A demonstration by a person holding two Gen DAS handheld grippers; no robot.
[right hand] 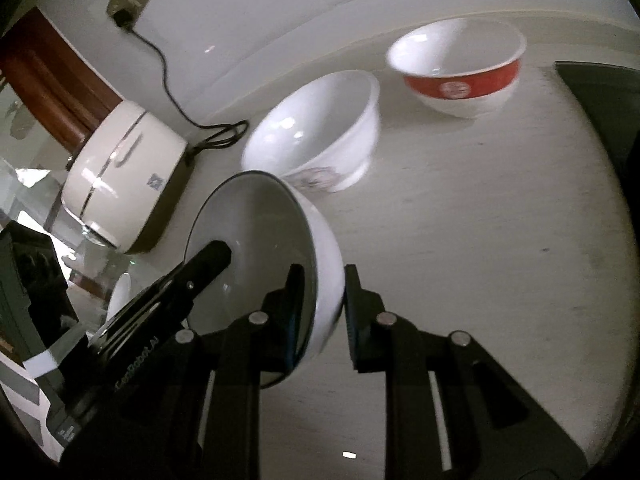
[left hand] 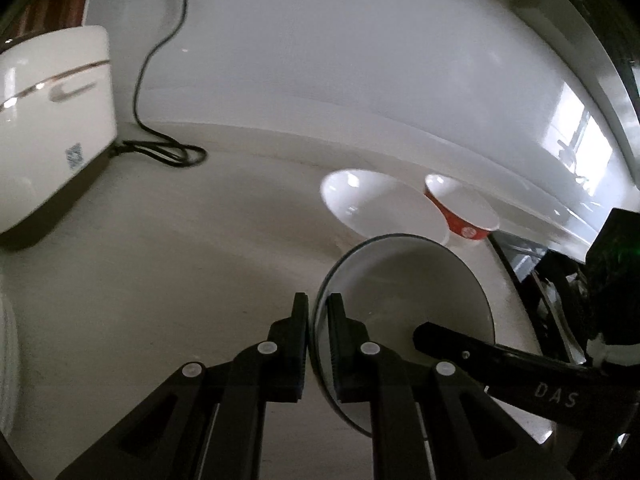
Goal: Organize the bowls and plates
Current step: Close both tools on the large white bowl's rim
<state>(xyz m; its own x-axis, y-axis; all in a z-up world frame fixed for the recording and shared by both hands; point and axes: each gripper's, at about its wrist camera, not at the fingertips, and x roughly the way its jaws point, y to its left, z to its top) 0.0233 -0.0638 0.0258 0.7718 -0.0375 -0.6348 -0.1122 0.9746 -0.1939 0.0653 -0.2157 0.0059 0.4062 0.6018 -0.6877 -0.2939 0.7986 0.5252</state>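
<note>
Gripping the rim of a white bowl (left hand: pixel 404 304) from two sides, both grippers carry it tilted on its edge above the countertop (left hand: pixel 180 280). The left gripper (left hand: pixel 318 312) has its fingers closed on the rim, one inside and one outside. The right gripper (right hand: pixel 324 292) straddles the opposite wall, but a gap shows between its outer finger and the bowl, so this hold looks loose or only partly closed. Just behind the held bowl stands a white bowl with a pink print (right hand: pixel 320 132), very near to its rim, and further back a red-banded bowl (right hand: pixel 460 72). The rice cooker (right hand: pixel 120 176) with its black cable (left hand: pixel 160 80) sits to the left. The risk is probably that the smooth glazed rim slips or turns between the fingers if the two grippers move unequally. Lowering it too quickly could knock it against the printed bowl and chip it.
</note>
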